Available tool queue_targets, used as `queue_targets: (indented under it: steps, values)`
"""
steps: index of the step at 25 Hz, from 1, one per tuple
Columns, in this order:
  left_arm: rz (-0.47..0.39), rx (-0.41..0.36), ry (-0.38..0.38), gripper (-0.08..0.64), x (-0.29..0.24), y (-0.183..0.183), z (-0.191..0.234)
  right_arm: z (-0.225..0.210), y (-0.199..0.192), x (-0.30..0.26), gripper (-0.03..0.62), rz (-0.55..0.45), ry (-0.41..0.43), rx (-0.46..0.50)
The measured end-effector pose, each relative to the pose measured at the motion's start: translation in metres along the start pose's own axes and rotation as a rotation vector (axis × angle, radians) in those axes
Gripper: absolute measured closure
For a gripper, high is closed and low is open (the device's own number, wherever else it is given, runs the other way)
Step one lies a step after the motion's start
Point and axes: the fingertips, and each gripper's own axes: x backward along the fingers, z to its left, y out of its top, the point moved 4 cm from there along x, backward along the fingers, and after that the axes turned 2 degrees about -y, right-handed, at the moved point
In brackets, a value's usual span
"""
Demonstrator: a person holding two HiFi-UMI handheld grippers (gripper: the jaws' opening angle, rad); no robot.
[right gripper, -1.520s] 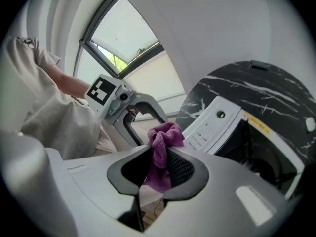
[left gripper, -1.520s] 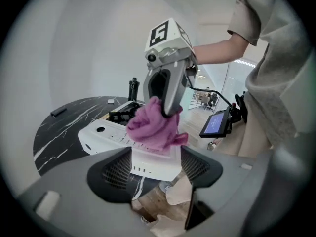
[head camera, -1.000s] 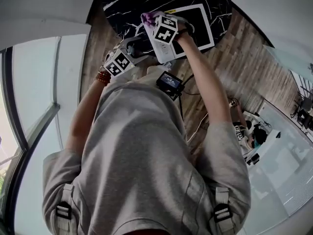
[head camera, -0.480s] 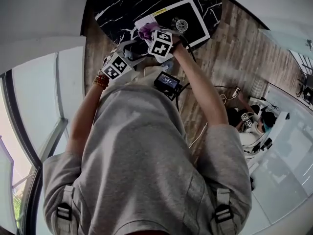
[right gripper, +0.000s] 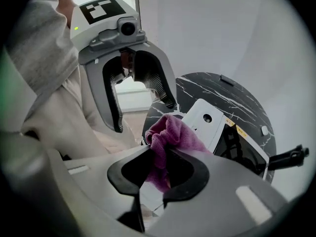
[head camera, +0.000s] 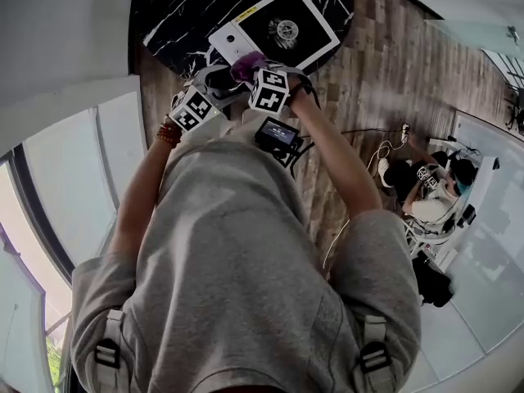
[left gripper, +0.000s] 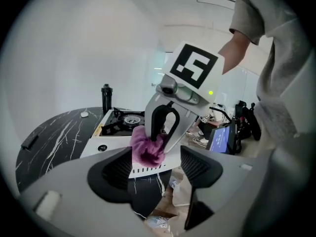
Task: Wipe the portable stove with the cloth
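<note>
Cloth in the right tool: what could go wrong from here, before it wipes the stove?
1. The right tool pinches only a fold of the cloth; the loose bunch may slip out when dragged.
2. The stove sits near the table edge, and the open left tool does not steady it; a push might shift it.
3. The burner grate could snag the cloth.

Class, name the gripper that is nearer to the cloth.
Right. The right gripper is shut on the cloth; the left gripper is open, facing the cloth from close by without touching it.
</note>
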Motion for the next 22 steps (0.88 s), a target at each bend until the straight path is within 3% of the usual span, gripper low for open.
queue_targets:
  steps: [6,9,11,13,16,22]
  values:
    - [0.005,-0.026,-0.022,0.274,-0.004,0.004,-0.006,0.021,-0.018,0.01,0.501,-0.015,0.013,-0.089]
    - [-0.032,-0.032,-0.009,0.295,-0.002,0.013,-0.009,0.031,-0.032,0.028,0.499,-0.092,0.03,-0.252]
    - [-0.061,-0.034,0.002,0.328,0.001,0.023,-0.012,0.033,-0.042,0.053,0.497,-0.224,-0.002,-0.398]
    - [-0.089,-0.057,0.011,0.36,0.001,0.038,-0.014,0.031,-0.055,0.083,0.495,-0.382,-0.089,-0.531]
    - [-0.156,-0.093,0.053,0.42,-0.001,0.071,-0.018,0.031,-0.072,0.133,0.492,-0.58,-0.275,-0.649]
    - [-0.337,-0.143,0.16,0.562,0.002,0.152,-0.058,0.058,-0.106,0.23,0.492,-0.804,-0.655,-0.682]
